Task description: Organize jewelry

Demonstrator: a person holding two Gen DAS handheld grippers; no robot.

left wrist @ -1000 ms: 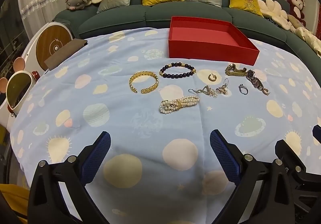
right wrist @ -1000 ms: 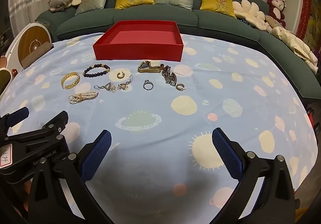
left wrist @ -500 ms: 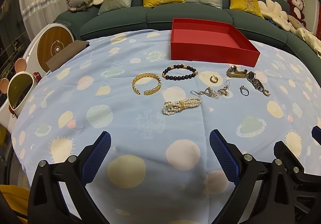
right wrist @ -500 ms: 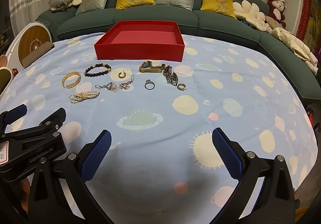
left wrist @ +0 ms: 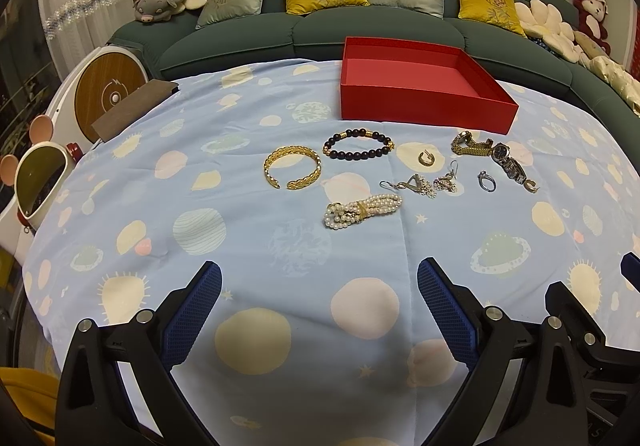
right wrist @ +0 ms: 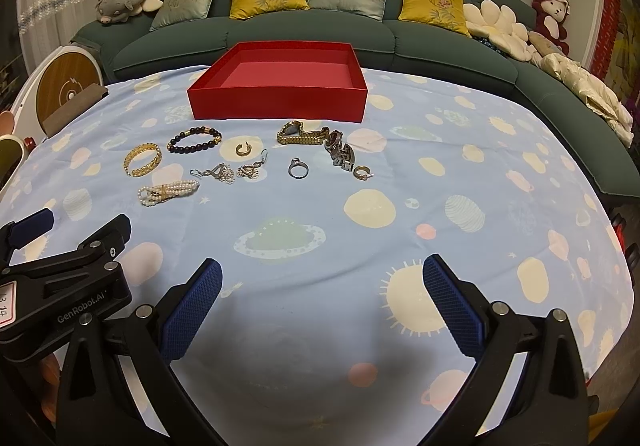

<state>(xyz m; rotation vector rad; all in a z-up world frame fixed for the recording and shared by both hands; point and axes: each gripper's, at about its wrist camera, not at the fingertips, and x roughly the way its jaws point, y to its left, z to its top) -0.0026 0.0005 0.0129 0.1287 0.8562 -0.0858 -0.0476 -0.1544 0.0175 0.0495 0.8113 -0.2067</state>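
Both tools hover low over a planet-print cloth with nothing held: the left gripper (left wrist: 318, 298) and right gripper (right wrist: 322, 296) each have their blue pads spread wide. The likely trouble is that the pads pinch a fold of thin fabric along with a small flat piece, or drag tangled earrings (left wrist: 424, 183) together. Ahead of the left gripper lie a pearl bracelet (left wrist: 362, 209), then a gold bangle (left wrist: 292, 167); the empty red box (right wrist: 278, 92) sits beyond, straight ahead of the right gripper.
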